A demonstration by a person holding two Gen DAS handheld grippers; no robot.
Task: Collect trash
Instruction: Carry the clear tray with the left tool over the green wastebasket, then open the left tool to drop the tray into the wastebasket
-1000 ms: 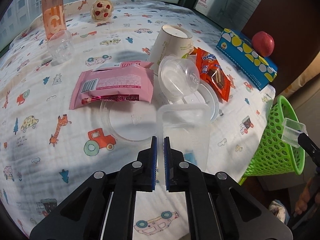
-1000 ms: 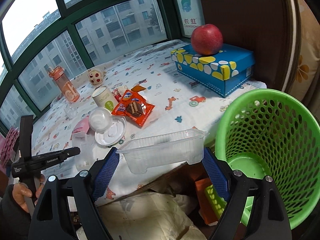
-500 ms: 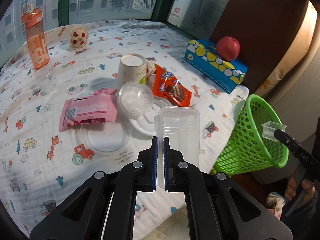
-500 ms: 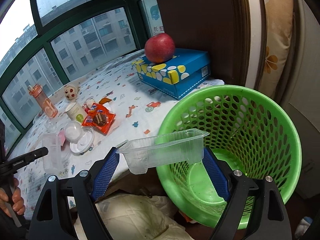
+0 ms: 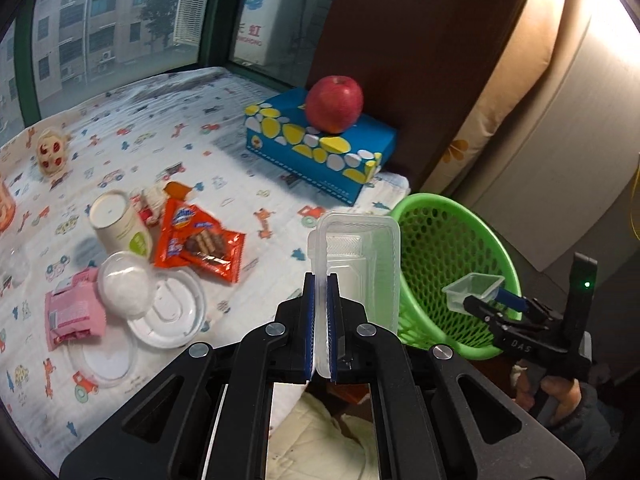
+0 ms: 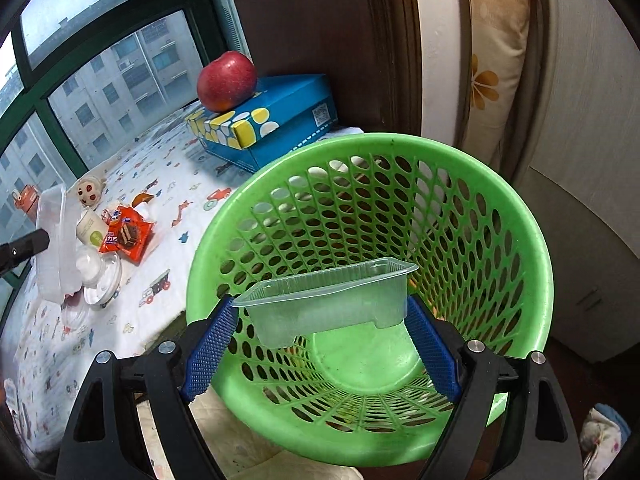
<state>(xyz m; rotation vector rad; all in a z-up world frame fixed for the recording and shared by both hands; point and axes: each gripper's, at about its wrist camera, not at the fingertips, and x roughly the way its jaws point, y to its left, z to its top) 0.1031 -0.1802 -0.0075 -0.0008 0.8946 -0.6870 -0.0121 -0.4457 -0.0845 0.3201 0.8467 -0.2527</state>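
Item: right tongs (image 6: 320,336) gripping tray (image 6: 326,304) endwise, hovering over basket (image 6: 536,240); release squarely above centre. Left tongs (image 5: 320,332) pinching lid (image 5: 356,264), basket lying beyond, rightward

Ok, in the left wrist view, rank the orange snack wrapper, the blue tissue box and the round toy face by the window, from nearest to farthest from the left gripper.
1. Orange snack wrapper: on the cloth, ahead and left of the left gripper.
2. Blue tissue box: farther back, slightly right, with the red apple on top.
3. Round toy face: far left, close to the window.
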